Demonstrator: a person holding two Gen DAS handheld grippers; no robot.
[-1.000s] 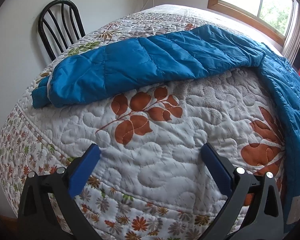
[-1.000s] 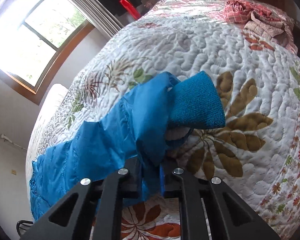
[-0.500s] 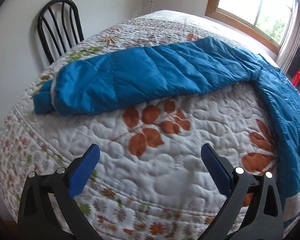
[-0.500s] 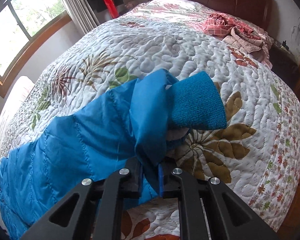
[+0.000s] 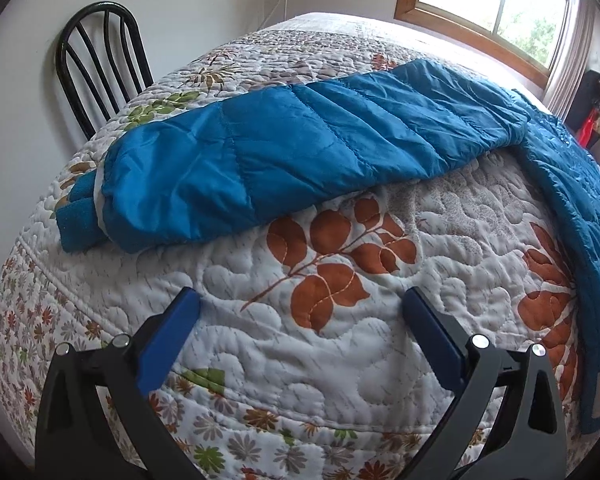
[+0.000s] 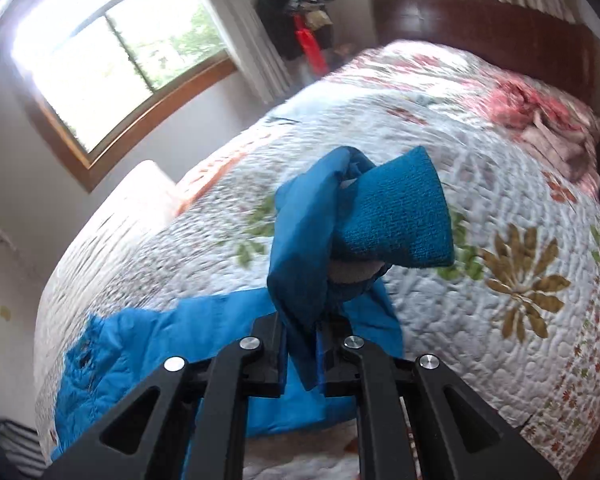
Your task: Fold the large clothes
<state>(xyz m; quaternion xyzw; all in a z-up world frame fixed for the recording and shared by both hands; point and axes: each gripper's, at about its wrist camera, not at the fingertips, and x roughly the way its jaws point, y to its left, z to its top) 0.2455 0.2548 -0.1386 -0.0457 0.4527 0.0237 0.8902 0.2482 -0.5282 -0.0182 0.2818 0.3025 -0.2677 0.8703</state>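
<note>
A blue quilted jacket [image 5: 320, 136] lies spread on the bed's floral quilt [image 5: 300, 340]. One sleeve stretches to the left, its knit cuff [image 5: 78, 224] near the bed's left edge. My left gripper [image 5: 300, 312] is open and empty, low over the quilt in front of that sleeve. My right gripper [image 6: 302, 344] is shut on the other sleeve [image 6: 304, 248] just behind its knit cuff [image 6: 396, 216] and holds it lifted above the bed. The jacket body [image 6: 148, 360] trails down to the left below it.
A black chair [image 5: 100, 68] stands by the wall at the bed's left corner. A window [image 5: 496, 0] is behind the bed. Red and pink clothes [image 6: 540, 116] lie near the dark headboard [image 6: 480, 28]. A dark stand with a red item [image 6: 308, 44] is by the curtain.
My right gripper has lifted the sleeve higher and swung toward the window; the view is motion-blurred. My left gripper has moved slightly closer to the lying sleeve and stays open.
</note>
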